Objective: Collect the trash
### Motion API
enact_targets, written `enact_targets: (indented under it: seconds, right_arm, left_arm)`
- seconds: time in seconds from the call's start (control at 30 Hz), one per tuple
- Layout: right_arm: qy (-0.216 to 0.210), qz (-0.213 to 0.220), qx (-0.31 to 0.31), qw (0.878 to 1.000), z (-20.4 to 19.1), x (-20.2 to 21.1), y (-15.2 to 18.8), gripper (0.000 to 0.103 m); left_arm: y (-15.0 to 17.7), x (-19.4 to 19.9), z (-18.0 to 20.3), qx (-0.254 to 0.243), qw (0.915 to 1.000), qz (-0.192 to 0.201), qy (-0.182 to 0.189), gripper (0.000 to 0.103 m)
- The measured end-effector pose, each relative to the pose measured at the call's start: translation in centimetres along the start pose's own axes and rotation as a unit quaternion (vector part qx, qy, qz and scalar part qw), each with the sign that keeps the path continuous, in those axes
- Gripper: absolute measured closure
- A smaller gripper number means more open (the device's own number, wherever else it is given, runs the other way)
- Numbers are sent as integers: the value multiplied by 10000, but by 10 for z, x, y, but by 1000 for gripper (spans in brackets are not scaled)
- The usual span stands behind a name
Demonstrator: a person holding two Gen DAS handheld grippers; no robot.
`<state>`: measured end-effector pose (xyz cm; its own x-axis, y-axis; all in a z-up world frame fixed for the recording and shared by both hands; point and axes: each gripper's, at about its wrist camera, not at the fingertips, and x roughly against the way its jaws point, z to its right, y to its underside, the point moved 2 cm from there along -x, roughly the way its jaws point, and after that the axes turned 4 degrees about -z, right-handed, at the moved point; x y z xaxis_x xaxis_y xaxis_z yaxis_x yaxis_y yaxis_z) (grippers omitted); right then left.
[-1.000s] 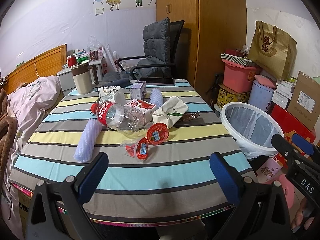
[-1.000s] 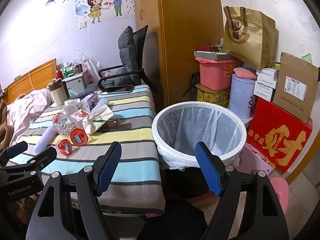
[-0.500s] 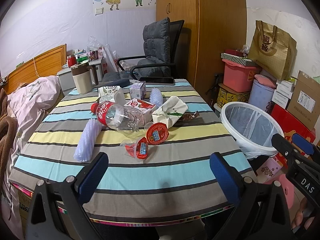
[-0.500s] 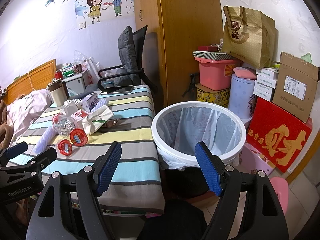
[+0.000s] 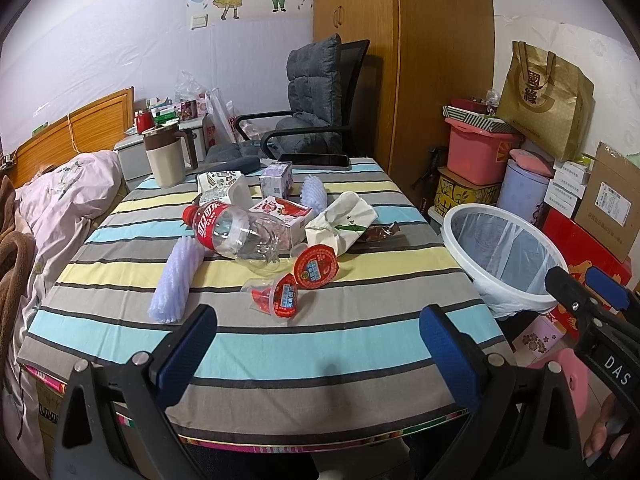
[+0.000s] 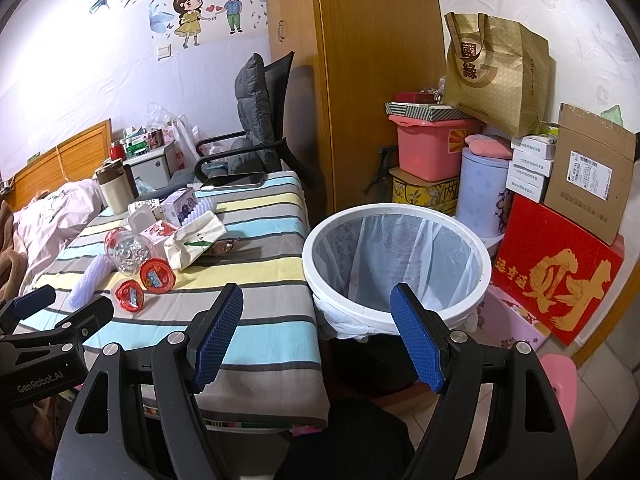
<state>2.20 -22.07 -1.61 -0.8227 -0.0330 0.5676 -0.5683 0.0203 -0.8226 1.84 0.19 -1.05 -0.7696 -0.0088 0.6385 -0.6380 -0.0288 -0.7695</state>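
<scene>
The left gripper (image 5: 318, 344) hangs over the near edge of the striped surface (image 5: 304, 348), its blue-padded fingers (image 5: 186, 350) spread wide apart, holding and touching nothing. The right gripper (image 6: 316, 336) is equally wide open and empty, poised at the near right corner of the surface with the rim of the white trash bin (image 6: 396, 312) between its fingers in view, though not in contact.

Nothing appears collected yet; the lined bin looks empty. The step in hand is probably the first pick. The nearest trash to the left gripper is the pair of red-lidded jelly cups (image 5: 298, 284), lying on their sides just beyond the fingers. To do it well, I would advance the left fingers low and level, straddle one cup across its body rather than its foil lid, and close gently, since thin plastic may crush or squirt out sideways.

Farther out lie a clear plastic bottle (image 5: 236, 234) with a red label on its side, a white foam sleeve (image 5: 174, 280) to its left, a crumpled tissue pack (image 5: 342, 222) to its right, a brown wrapper (image 5: 378, 232) beside that, and small cartons (image 5: 280, 210) behind. The mug (image 5: 166, 156) and the phone (image 5: 314, 160) at the far edge look like keepers. The bin stands off the right edge, within easy reach.
</scene>
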Motion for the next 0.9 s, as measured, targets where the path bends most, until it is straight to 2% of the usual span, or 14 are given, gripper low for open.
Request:
enact_targets:
  seconds: [0.73,0.9]
  right_arm:
    - [-20,-7,6,10000,0,-1,0,26]
    - [-265,44,103,9996,-5,-9,-4,26]
  left_arm:
    - [2,-3,-6,-9,10000,-60,34,0]
    - [-1,-8,-26,133,9997,-122,174,0]
